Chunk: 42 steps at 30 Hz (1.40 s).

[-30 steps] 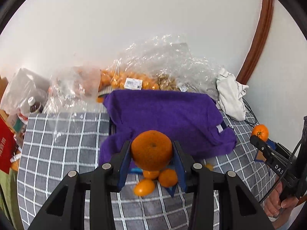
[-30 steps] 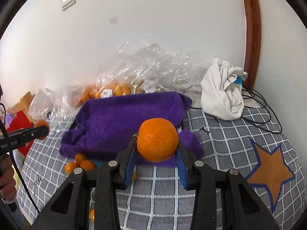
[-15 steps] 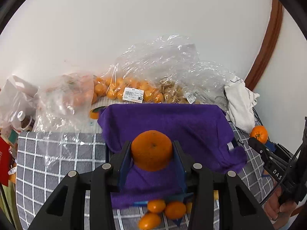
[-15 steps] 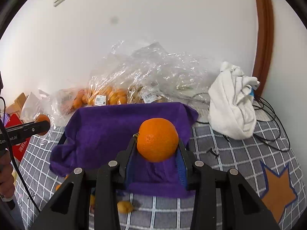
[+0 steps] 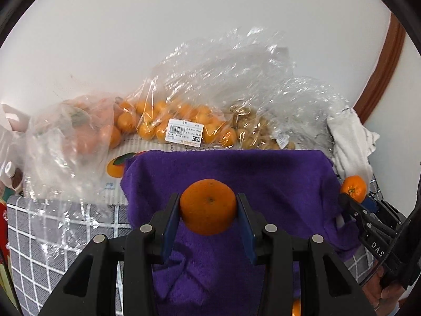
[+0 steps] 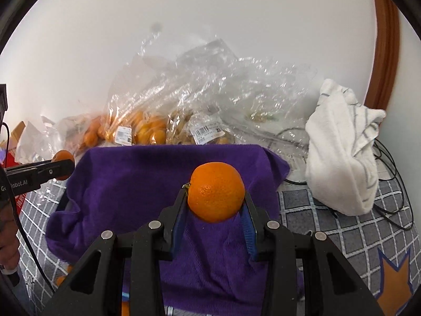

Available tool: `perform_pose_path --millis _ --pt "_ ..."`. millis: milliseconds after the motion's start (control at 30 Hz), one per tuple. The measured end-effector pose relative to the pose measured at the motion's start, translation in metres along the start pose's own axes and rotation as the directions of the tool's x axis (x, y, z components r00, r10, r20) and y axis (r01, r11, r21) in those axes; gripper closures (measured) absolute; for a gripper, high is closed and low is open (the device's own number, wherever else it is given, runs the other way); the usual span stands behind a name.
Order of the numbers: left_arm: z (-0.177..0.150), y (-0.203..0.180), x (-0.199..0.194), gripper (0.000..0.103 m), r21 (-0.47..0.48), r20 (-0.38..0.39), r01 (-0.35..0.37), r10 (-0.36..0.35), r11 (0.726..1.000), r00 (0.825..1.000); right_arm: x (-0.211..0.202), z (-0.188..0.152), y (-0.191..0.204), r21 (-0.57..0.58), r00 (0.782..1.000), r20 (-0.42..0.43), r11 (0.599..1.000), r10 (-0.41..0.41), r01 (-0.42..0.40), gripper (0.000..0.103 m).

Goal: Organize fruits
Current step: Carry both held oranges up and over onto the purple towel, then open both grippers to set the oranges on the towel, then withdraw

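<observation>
My left gripper (image 5: 208, 210) is shut on an orange (image 5: 208, 206), held above a purple towel (image 5: 276, 184) that drapes over a raised container. My right gripper (image 6: 214, 205) is shut on a second orange (image 6: 215, 192) over the same purple towel (image 6: 126, 184). Each gripper shows in the other's view: the right one (image 5: 354, 194) at the towel's right edge with its orange (image 5: 354, 187), the left one (image 6: 61, 166) at the towel's left edge. Small loose oranges (image 6: 61, 279) peek out below the towel.
Clear plastic bags (image 5: 184, 121) of small oranges and nuts lie against the white wall behind the towel. A white cloth (image 6: 342, 152) and black cables (image 6: 389, 179) sit at the right. The table has a grey checked cover (image 6: 355, 231). A red package (image 6: 19, 200) sits at the left.
Both grippers have moved forward and lower over the purple towel, each still holding its orange. The loose small oranges in front of the towel have slipped out of the left view.
</observation>
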<state>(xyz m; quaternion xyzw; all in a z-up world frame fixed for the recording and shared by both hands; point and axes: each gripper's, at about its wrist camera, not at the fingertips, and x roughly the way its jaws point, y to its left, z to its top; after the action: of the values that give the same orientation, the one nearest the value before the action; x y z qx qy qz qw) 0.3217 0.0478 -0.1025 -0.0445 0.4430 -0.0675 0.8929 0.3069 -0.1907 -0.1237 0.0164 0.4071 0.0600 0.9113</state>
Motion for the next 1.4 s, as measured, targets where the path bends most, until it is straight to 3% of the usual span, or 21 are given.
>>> perform_pose_path --millis 367,900,967,1067,1200,1400 --pt "-0.012 0.004 0.049 0.063 0.008 -0.094 0.010 -0.009 1.000 0.996 0.044 -0.013 -0.002 -0.017 0.996 -0.088 1.000 -0.015 0.013 0.065" --pt "-0.019 -0.001 0.066 0.063 0.025 -0.149 0.009 -0.005 1.000 0.989 0.055 -0.021 -0.001 -0.026 0.994 -0.112 1.000 0.002 -0.005 0.062" --pt "-0.019 -0.003 0.067 0.063 0.031 -0.150 0.002 0.003 1.000 0.989 0.053 -0.021 0.000 -0.023 0.994 -0.110 1.000 0.015 -0.017 0.054" --pt "-0.019 -0.007 0.068 0.054 0.045 -0.161 -0.023 0.030 0.999 0.986 0.044 -0.021 0.004 -0.036 0.996 -0.088 0.999 0.017 -0.020 0.047" --pt "-0.014 -0.007 0.057 0.042 0.032 -0.144 -0.030 0.034 0.999 0.989 0.019 -0.017 0.011 -0.069 0.998 -0.042 0.997 -0.044 0.041 0.046" --pt "-0.008 -0.010 0.009 0.041 0.022 -0.039 -0.037 0.038 0.999 0.999 -0.043 -0.025 0.005 -0.052 0.994 0.014 0.992 -0.113 0.113 0.046"
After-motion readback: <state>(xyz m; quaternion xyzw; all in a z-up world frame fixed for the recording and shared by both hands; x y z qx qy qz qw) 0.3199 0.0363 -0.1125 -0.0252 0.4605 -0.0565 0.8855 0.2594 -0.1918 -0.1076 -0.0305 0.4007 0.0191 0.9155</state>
